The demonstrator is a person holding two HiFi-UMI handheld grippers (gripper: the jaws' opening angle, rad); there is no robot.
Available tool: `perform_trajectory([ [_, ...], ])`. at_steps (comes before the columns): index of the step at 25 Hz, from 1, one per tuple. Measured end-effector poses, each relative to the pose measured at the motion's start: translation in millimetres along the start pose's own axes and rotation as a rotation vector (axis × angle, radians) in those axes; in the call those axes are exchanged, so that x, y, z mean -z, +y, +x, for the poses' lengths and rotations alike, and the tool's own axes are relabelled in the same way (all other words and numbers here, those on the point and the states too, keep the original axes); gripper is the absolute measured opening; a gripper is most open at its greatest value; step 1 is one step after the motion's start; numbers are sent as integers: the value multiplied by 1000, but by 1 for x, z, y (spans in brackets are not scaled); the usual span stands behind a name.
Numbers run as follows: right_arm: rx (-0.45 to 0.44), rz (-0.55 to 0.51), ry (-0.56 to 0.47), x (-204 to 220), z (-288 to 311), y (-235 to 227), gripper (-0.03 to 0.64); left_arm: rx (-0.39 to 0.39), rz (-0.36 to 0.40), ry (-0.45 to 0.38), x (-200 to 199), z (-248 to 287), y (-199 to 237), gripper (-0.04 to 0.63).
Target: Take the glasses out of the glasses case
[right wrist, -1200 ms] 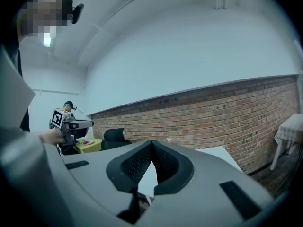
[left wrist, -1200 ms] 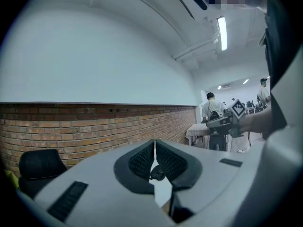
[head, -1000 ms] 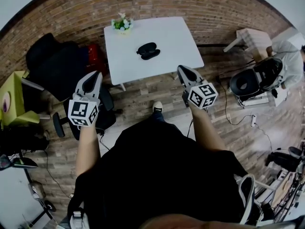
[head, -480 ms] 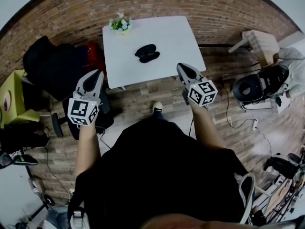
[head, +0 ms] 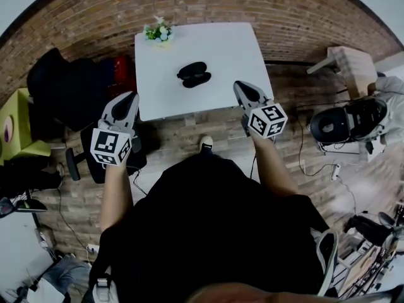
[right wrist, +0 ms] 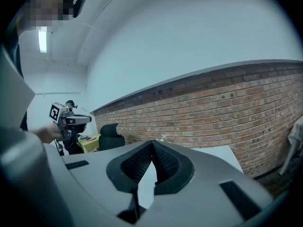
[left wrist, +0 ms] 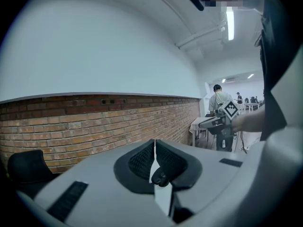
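A black glasses case lies near the middle of the white table in the head view. It is too small to tell whether its lid is up, and no glasses show. Both grippers hang in the air in front of the table's near edge, well short of the case. My left gripper is shut with nothing in it; its tips meet in the left gripper view. My right gripper is also shut and holds nothing, with its tips together in the right gripper view.
A small pot of flowers stands at the table's far left corner. A black office chair and a yellow-green table are to the left. A wooden stool and a black round device are to the right. A brick wall runs behind.
The table and case have drifted slightly down and left in the head view as the person nears them. Both grippers stay shut and keep their pose.
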State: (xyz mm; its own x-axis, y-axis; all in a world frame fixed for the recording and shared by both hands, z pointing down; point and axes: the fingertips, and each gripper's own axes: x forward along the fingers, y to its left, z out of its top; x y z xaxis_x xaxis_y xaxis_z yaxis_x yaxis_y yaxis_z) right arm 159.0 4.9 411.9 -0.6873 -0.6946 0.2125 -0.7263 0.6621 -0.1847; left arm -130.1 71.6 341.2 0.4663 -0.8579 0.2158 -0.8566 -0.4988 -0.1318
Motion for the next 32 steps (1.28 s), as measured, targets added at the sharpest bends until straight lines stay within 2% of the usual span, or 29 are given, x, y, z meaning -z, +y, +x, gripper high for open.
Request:
perform_trajectory([
  [9,-21,5,26,-3,26,-40,14,-10,-11,14,-2,40,7,17],
  [32,-112,24,44,-14,71,-140,14,-96,-29,55,-22,135,8,17],
])
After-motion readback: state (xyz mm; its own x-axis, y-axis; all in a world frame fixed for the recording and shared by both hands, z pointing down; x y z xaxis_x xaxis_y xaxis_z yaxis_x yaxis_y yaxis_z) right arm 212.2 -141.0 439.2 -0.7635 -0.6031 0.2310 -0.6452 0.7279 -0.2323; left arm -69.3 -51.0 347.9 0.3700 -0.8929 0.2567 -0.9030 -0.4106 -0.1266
